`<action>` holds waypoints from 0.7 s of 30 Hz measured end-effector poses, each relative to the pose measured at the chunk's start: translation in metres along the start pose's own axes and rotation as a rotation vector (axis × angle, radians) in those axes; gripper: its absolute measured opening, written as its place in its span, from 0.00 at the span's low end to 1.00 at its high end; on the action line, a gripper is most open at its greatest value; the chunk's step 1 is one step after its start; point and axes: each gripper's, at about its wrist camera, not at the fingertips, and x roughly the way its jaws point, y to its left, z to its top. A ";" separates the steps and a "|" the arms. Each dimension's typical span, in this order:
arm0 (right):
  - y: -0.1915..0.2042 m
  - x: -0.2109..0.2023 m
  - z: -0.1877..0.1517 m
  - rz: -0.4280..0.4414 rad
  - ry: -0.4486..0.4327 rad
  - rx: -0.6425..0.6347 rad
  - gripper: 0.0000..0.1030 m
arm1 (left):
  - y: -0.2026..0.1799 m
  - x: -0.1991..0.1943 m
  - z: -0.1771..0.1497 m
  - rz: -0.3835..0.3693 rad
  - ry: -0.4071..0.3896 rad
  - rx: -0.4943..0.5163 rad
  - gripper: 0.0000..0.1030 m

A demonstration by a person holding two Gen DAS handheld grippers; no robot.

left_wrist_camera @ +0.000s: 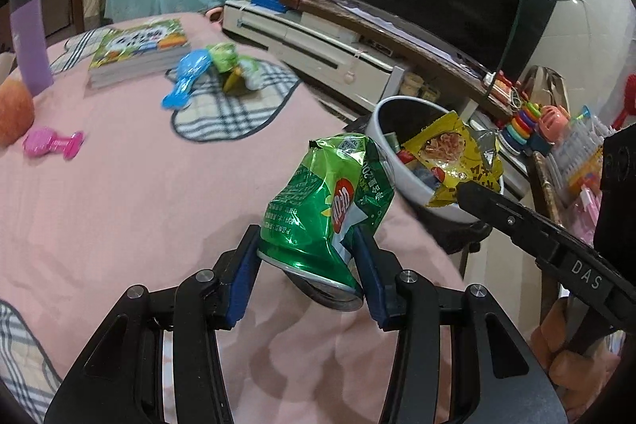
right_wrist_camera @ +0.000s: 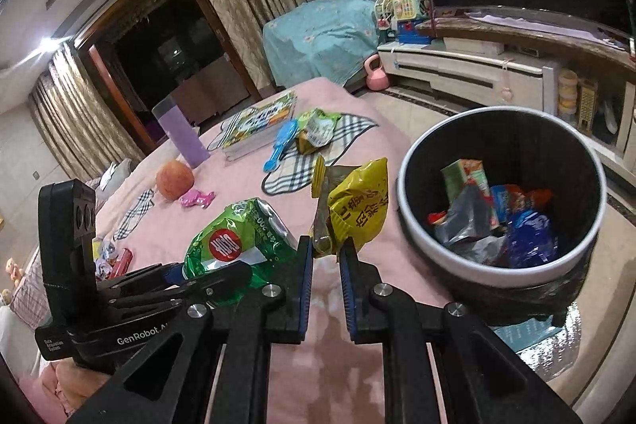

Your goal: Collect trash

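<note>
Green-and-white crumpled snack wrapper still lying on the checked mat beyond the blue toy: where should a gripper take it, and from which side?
Grip the green-and-white crumpled snack wrapper on its raised, bunched upper fold, coming down from above. It lies loosely heaped on the checked fabric mat, so a fold stands clear for the fingers. The blue plastic toy crowds its left side; close across the other axis.

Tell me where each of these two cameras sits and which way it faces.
Left wrist: sits behind the left gripper, looking across the pink table toward the TV; its jaws clamp the crushed green can; the right gripper and a hand enter at right.
Right wrist: sits behind the right gripper, facing the curtains, bin to its right; its jaws pinch the yellow snack bag; the left gripper's body shows at left.
Shared: can, snack bag, bin, table, books.
</note>
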 end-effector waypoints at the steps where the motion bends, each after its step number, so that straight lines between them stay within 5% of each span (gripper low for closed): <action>1: -0.003 -0.002 0.001 -0.003 -0.005 0.001 0.13 | -0.005 0.001 0.003 -0.004 -0.003 0.009 0.44; 21: -0.070 -0.029 0.026 -0.111 -0.025 0.048 0.13 | -0.071 0.027 0.044 -0.057 -0.012 0.120 0.44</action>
